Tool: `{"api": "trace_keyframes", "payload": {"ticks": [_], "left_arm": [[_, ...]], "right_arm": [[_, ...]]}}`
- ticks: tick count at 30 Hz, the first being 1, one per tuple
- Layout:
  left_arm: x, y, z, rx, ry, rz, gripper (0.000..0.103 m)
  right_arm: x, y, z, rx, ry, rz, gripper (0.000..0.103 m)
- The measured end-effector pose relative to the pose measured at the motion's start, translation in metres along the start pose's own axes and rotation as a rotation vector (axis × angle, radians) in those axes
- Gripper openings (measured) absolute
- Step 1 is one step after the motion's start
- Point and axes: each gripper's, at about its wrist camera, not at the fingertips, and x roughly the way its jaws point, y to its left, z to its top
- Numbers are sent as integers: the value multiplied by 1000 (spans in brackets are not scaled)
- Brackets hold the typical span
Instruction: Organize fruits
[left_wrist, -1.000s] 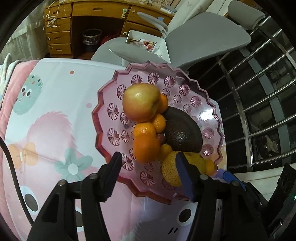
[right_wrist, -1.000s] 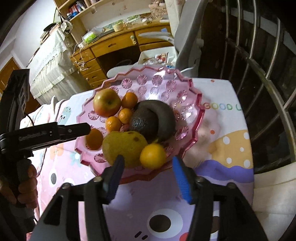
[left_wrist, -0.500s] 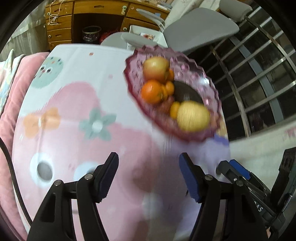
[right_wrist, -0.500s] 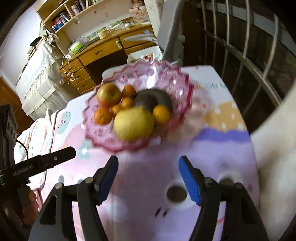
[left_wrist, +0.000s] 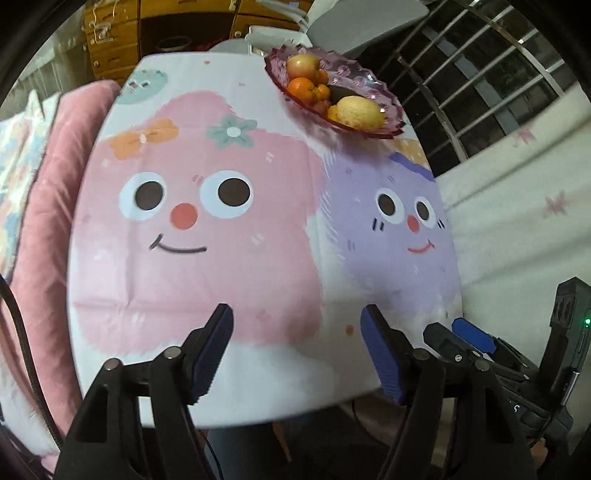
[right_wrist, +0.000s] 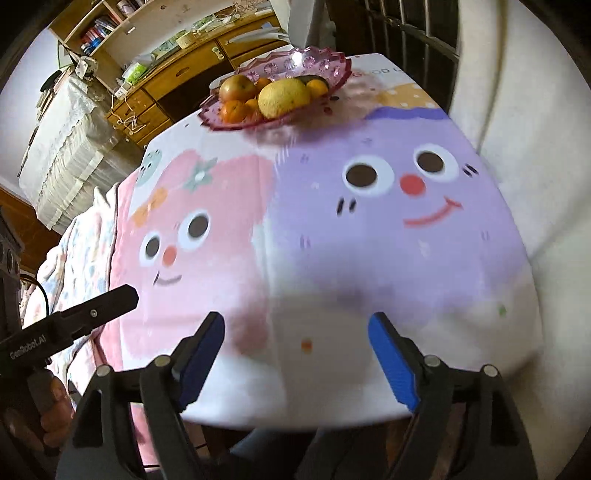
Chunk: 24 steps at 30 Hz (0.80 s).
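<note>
Fruit all piled in the pink glass dish (left_wrist: 384, 94) at one o'clock, far across the cartoon tablecloth (left_wrist: 207, 236). Left gripper (left_wrist: 297, 343) and right gripper (right_wrist: 295, 349) both wide apart, empty, near the table edge; probably done.

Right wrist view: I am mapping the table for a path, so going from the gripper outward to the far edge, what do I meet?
Right gripper open at the near edge → purple cartoon face on the tablecloth → yellow pear → pink fruit plate → wooden desk.
</note>
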Motion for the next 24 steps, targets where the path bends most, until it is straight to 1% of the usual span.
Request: {"api": "trace_keyframes", "payload": {"ticks": [3, 5, 9, 11, 12, 15, 18, 22, 24], "left_arm": [[-29, -11, -9, 15, -38, -10, 78], [-52, -21, -14, 38, -71, 5, 79], [-88, -38, -18, 53, -132, 34, 85], [-109, -48, -22, 57, -177, 49, 88], [-114, -51, -22, 59, -190, 54, 93], [-130, -60, -28, 61, -230, 83, 97], [-135, -67, -34, 61, -246, 114, 99], [-137, -71, -43, 41, -253, 180, 100], [-140, -73, -45, 40, -273, 219, 102]], "right_arm": [[-28, 6, -12, -47, -18, -7, 83], [-48, 9, -16, -70, -32, -3, 85], [-89, 14, -18, -108, -52, 32, 88], [-108, 18, -19, -125, -64, 47, 91], [-118, 20, -20, -132, -76, 51, 94], [-139, 25, -21, -161, -113, 35, 99], [-144, 29, -23, -183, -133, 37, 103], [-146, 30, -27, -195, -144, 50, 103], [-151, 30, -28, -206, -171, 50, 103]]}}
